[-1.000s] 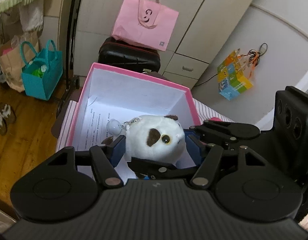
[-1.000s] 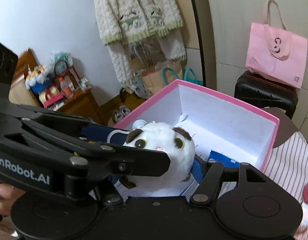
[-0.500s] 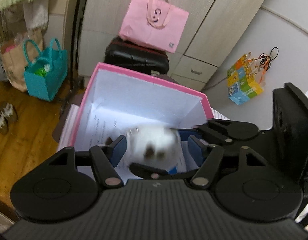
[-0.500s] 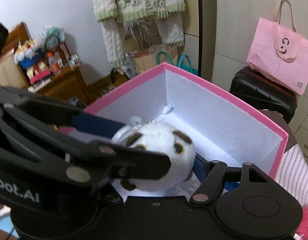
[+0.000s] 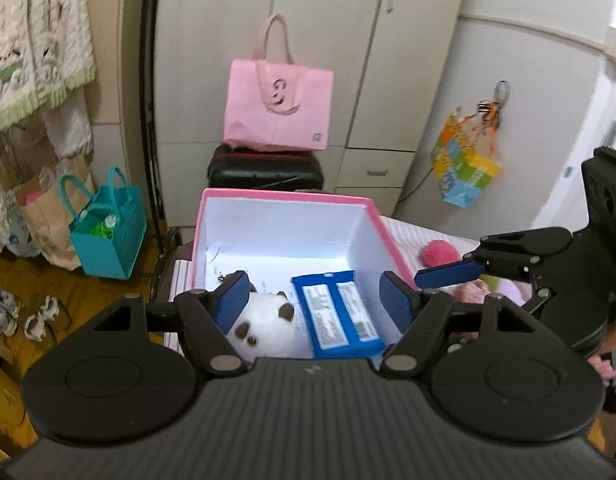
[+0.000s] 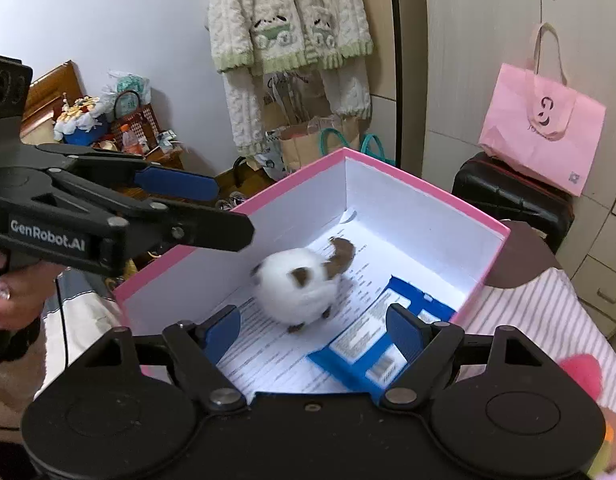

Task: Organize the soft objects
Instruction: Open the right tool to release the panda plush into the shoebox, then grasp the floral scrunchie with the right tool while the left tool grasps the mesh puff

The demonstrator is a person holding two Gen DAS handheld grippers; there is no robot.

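Left gripper (image 5: 314,296) jaws spread wide, gripping nothing. Right gripper (image 6: 314,328) likewise released. White plush toy (image 6: 298,284) loose inside pink box (image 6: 424,190), frame centre, beside blue packet (image 6: 372,354). Pink tote bag (image 5: 278,110) upper centre, behind.

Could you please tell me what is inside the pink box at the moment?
Inside the pink box lie a white plush toy, a blue packet and a printed paper sheet lining the floor. Whatever sits beneath the sheet and packet is covered.
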